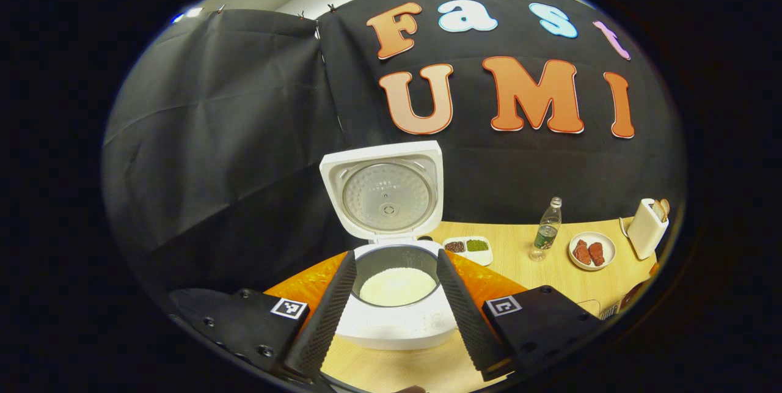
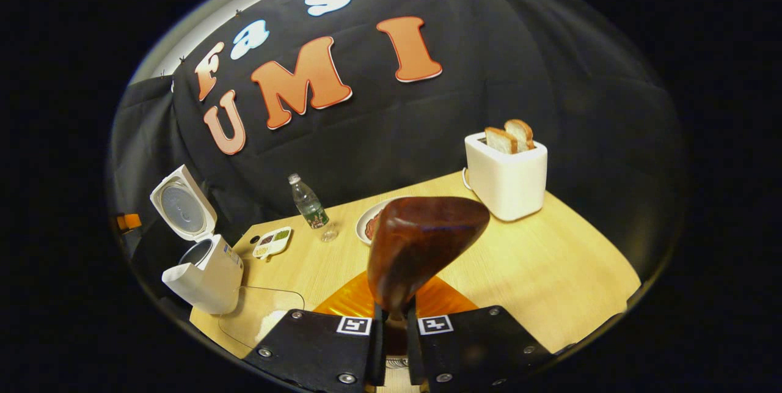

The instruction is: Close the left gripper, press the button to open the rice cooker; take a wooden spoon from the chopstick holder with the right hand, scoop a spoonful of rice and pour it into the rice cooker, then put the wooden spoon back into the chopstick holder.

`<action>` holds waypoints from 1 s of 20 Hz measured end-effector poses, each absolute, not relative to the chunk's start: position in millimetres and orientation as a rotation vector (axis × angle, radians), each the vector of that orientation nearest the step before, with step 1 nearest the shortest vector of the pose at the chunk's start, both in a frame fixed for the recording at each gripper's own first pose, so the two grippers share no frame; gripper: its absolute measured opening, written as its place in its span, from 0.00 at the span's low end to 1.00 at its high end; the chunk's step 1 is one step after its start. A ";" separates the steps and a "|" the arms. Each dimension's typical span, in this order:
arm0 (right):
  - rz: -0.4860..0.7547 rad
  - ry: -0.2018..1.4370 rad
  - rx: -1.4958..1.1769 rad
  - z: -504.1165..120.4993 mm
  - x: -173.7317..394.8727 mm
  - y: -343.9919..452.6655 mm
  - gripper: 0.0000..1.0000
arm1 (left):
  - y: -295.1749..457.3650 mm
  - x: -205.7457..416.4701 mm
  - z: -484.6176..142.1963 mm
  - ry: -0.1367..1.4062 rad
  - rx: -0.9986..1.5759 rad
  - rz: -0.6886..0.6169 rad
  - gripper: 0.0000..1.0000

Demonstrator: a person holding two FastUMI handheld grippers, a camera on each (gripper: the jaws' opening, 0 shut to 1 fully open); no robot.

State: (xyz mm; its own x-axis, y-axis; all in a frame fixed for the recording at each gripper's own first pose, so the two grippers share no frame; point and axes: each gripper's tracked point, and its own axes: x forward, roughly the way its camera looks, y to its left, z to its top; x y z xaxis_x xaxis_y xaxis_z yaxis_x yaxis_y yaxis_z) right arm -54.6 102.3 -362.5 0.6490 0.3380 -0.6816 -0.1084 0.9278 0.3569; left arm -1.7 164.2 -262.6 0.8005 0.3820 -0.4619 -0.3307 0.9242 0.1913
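Rice cooker sitting lid-up near table's left edge; left gripper hanging spread before it; right gripper pinching dark, glossy wooden spoon over open table

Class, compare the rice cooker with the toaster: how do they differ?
The rice cooker stands open, lid raised; the toaster has no lid. The rice cooker holds white rice; the toaster holds two bread slices sticking up. Both are white and sit on the wooden table.
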 end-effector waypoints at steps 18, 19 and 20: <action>0.017 0.829 0.231 -336.2 -64.4 34.1 0.70 | 284.3 184.3 -194.0 0.358 -0.063 0.349 0.84; 0.006 0.812 0.222 -324.3 -63.4 29.6 0.81 | 291.6 199.1 -192.1 0.351 -0.068 0.344 0.89; -0.003 0.796 0.222 -312.3 -64.9 24.9 0.82 | 297.1 215.9 -194.3 0.363 -0.074 0.338 0.86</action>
State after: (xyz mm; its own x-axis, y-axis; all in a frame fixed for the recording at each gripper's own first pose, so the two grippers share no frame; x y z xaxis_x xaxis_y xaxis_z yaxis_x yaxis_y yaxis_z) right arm -64.9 24.9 -312.3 0.7007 0.0807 -0.7089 0.0864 0.9767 0.1966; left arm 215.9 297.1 -194.3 0.8795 0.3109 -0.3602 -0.3373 0.9413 -0.0111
